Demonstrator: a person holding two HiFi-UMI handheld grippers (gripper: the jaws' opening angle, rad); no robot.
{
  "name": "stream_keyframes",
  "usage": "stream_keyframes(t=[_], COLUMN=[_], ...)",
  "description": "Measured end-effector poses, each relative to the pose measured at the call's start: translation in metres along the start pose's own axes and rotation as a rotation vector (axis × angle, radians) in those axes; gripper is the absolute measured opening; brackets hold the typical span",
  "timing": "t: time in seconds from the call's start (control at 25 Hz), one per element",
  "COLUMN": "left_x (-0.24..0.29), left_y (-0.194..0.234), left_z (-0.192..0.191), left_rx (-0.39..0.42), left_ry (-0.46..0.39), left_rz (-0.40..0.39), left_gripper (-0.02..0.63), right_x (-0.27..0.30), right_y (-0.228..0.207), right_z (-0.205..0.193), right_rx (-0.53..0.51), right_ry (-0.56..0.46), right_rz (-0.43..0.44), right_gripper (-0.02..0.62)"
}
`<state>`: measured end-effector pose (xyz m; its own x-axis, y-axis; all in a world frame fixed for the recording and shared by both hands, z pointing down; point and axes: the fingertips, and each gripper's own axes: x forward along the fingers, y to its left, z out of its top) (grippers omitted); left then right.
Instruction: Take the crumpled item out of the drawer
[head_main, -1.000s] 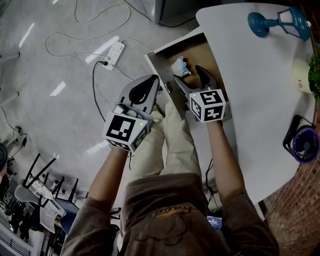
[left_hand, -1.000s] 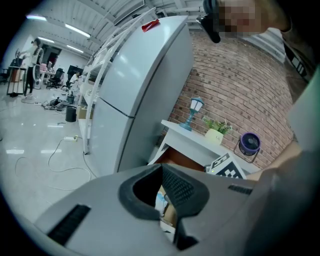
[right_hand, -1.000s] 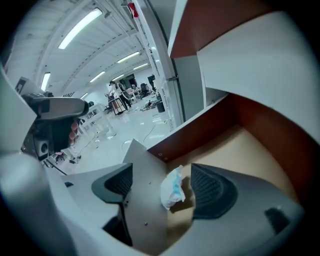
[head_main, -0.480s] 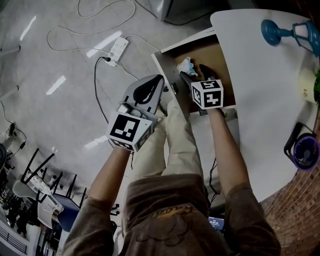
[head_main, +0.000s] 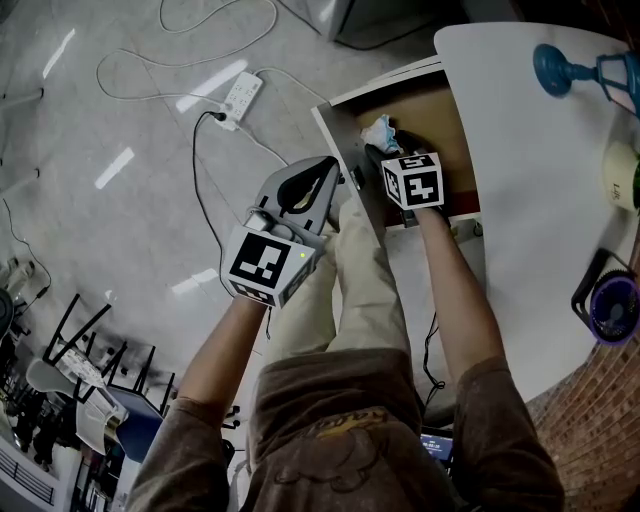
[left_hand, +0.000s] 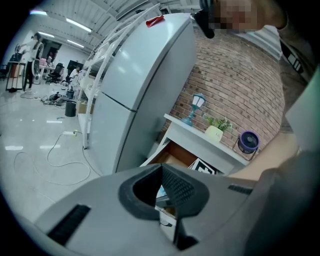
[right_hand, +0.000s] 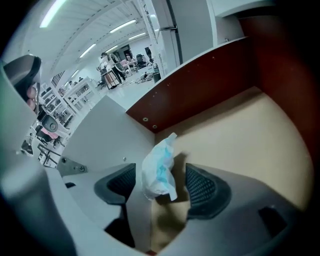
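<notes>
The crumpled item, a white wad with blue marks, lies in the open drawer at its near left corner. In the right gripper view the crumpled item stands between the two pads, with a small gap on each side. My right gripper reaches down into the drawer, and its jaws are closing around the wad without pressing on it. My left gripper hovers outside the drawer front, shut on nothing; the left gripper view shows its pads together.
The drawer belongs to a white table that carries a blue lamp, a pale pot and a small fan. A power strip with cables lies on the floor. My legs are below the drawer front.
My right gripper has gone further into the drawer, up to the wad, and its jaws have narrowed. The left gripper has stayed by the drawer front.
</notes>
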<state>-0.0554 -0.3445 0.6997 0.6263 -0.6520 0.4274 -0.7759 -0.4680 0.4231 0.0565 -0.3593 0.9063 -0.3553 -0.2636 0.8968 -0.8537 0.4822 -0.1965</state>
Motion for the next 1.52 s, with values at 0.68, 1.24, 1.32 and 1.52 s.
stream_keyframes(t=[0.68,1.24,1.32,1.52], left_x=[-0.009,-0.018,-0.021,-0.03], left_y=[0.002,0.004,0.002,-0.007], left_z=[-0.007,-0.002,0.001,0.016], left_rx=[-0.022,-0.028,-0.03,-0.025], left_ry=[0.005,-0.005,-0.006,-0.011], left_rz=[-0.009,-0.008,-0.008,-0.015], left_gripper=[0.008,0.008,0.008,0.008], right_x=[0.015,0.001,-0.008,-0.034], right_y=[0.001,0.003,0.004,0.01], right_z=[-0.018,0.002,0.01,0.032], right_rx=[-0.004,-0.029,-0.039,-0.051], right_ry=[0.047,-0.011,-0.032,-0.082], right_rz=[-0.011,-0.039,-0.044,-0.059], right_gripper=[0.203,0.142,0.137,0.12])
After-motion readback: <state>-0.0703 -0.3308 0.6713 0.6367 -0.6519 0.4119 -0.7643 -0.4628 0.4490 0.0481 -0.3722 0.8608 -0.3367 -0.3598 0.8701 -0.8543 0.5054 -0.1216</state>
